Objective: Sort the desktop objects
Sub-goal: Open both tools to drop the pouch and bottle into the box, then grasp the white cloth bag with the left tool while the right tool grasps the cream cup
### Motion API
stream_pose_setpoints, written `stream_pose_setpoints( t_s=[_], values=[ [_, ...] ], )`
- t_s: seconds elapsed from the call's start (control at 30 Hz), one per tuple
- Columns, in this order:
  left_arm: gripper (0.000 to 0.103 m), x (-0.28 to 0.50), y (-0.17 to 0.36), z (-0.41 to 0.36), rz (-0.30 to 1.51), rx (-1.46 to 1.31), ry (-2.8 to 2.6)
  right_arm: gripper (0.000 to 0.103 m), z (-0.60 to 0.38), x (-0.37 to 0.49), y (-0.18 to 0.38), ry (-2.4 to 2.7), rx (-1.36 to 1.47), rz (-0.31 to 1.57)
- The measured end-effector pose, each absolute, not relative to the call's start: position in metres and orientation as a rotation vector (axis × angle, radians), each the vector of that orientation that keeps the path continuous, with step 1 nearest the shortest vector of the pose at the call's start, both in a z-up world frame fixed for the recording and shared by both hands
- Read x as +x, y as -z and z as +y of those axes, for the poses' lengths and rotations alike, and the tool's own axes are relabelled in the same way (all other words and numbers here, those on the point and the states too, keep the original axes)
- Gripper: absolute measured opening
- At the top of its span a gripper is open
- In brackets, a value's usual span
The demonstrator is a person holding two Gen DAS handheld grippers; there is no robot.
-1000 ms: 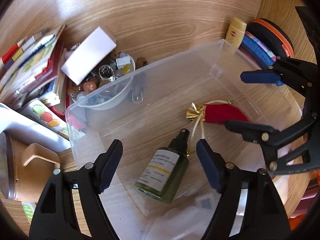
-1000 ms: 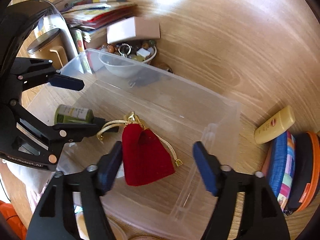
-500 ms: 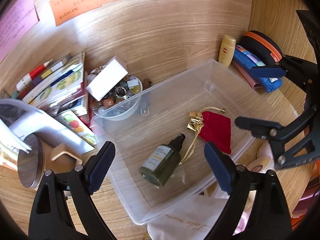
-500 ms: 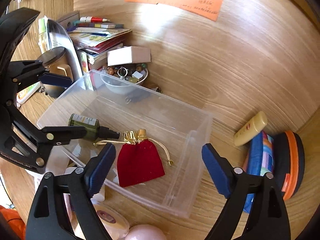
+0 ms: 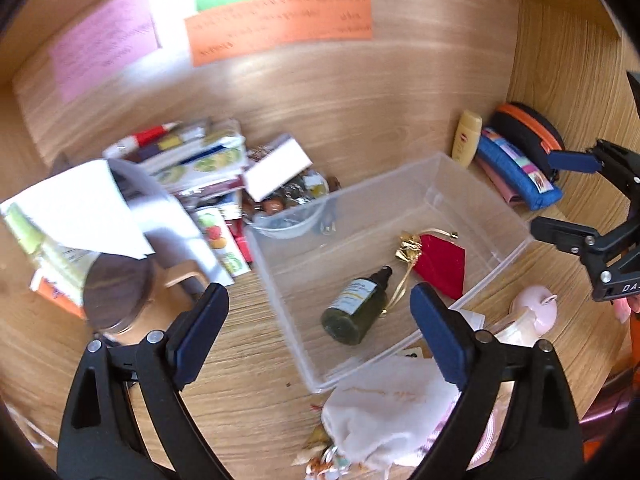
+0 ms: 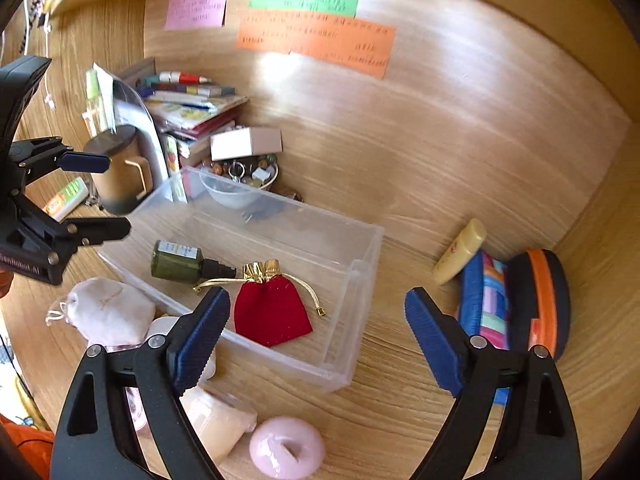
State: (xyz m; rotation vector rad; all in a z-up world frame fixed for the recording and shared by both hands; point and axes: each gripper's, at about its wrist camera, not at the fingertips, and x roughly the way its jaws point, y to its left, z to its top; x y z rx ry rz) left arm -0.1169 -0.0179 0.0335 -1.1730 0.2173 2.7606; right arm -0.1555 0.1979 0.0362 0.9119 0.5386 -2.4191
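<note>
- Both jaws wide apart, empty: left hand-held gripper [image 5: 316, 332], right hand-held gripper [image 6: 316, 336].
- Green bottle [image 5: 356, 312] & red pouch [image 6: 272, 312] lie in clear bin [image 6: 360, 280], just ahead.
- Next: pick one loose desk [image 6: 400, 412] item, approach low, centre it betw pads.

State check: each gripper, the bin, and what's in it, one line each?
left gripper: open, empty
right gripper: open, empty
clear bin: upright, no lid on
green spray bottle: lying on its side in the bin, cap on
red pouch: lying flat in the bin, drawstring cinched
</note>
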Motion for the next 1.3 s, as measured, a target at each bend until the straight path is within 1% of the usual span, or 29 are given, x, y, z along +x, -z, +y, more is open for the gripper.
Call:
stream_pose_setpoints(
  t_s=[0.13, 0.33, 0.57, 0.87, 1.0, 1.2, 1.3],
  values=[
    [0.098, -0.097, -0.041, -0.029, 0.209, -1.130, -2.803, 0.095, 0.211, -0.141, -0.044, 2.447, 0.872, 0.521],
    [0.098, -0.070, -0.035, -0.038, 0.205, -1.121, -2.829, 0.096, 0.225, -0.122, -0.041, 2.461, 0.858, 0.491],
    [0.098, -0.053, -0.012, -0.037, 0.195, -1.145, -2.807, 0.096, 0.236, -0.101, -0.016, 2.494, 0.878, 0.478],
    [0.099, -0.042, 0.016, -0.015, 0.176, -1.175, -2.746, 0.096, 0.249, -0.090, 0.023, 2.457, 1.030, 0.424],
    [0.099, -0.040, 0.027, -0.003, 0.211, -1.188, -2.725, 0.096, 0.244, -0.090, 0.031, 2.394, 1.037, 0.381],
    [0.099, -0.047, 0.041, -0.002, 0.166, -1.243, -2.681, 0.096, 0.224, -0.096, 0.043, 2.309, 1.058, 0.376],
    [0.098, -0.054, 0.050, -0.005, 0.126, -1.284, -2.662, 0.096, 0.213, -0.094, 0.046, 2.292, 1.047, 0.415]
  ],
)
